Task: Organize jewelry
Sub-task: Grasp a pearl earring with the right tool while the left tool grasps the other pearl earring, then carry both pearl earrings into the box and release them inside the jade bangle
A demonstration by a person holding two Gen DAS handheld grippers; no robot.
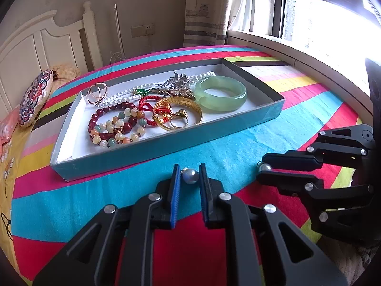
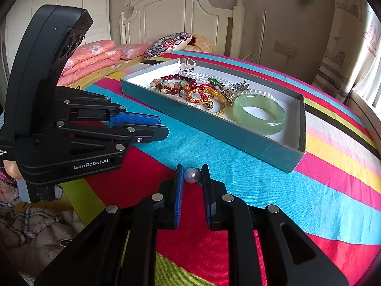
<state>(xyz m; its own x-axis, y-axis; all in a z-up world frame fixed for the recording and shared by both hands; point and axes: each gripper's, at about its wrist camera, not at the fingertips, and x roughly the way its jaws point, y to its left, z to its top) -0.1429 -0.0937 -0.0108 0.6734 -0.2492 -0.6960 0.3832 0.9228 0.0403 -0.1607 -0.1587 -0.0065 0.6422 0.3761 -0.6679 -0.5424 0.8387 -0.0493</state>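
Jewelry is nearly all gathered: the teal box (image 1: pixel 166 140) on the striped bedspread (image 1: pixel 238 152) already holds the green bangle (image 1: pixel 221 93), a gold bangle (image 1: pixel 181 112), bead bracelets (image 1: pixel 114 124), a white pearl string (image 1: pixel 123 95) and rings. What is left out are two pearl earrings, both lying on the bedspread just in front of the box's near wall, and that is where we are working.

Our left gripper (image 1: pixel 190 178) has one pearl earring (image 1: pixel 190 176) right between its blue pads; the jaws are drawn close and look to touch the pearl on both sides, so we call it a pinch. Our right gripper (image 2: pixel 192 176) does the same with the other pearl earring (image 2: pixel 192 175), fingers narrowed onto it, its small metal fitting showing at the pearl's far side. From the left camera we see that right gripper (image 1: pixel 260 168) side-on, to the right of the box's near corner, the pearl (image 1: pixel 264 166) caught at its very tips.

So we judge the step as pickup of the last pair, both grips just set, neither pearl lifted yet. Next comes a lift straight off the cloth, then a carry forward over the near wall of the box, and a release onto the bare white floor (image 1: pixel 71 147) at the box's left end or beside the green bangle. Round pearls held at the fingertips could squirt out, so we would keep the squeeze steady and the lift slow.
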